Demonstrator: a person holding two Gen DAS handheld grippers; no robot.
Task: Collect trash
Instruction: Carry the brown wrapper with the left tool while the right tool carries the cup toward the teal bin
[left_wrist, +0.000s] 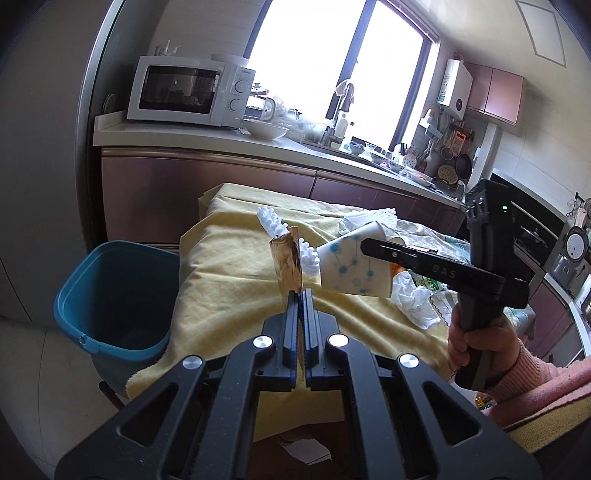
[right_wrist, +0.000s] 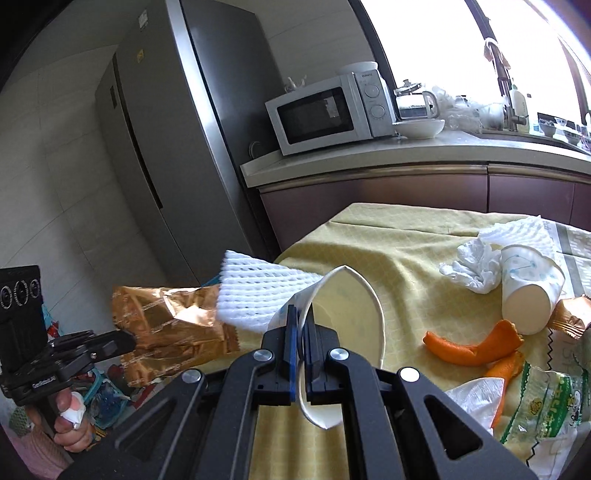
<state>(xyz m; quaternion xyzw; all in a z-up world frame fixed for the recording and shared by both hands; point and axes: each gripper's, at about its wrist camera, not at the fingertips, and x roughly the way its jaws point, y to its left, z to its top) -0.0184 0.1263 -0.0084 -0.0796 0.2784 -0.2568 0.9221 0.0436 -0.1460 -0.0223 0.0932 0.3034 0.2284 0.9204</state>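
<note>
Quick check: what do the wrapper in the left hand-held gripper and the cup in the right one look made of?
Gold wrapper: likely metallised plastic film, shiny, with sharp creases and a crimped end. Paper cup: seemingly thin matte white card with printed blue dots outside; its rim is pinched into an oval.

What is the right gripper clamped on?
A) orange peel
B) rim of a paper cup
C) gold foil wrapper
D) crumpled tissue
B: in the right wrist view the right gripper pinches the paper cup by its flattened rim; the gold wrapper is in the left gripper.
</note>
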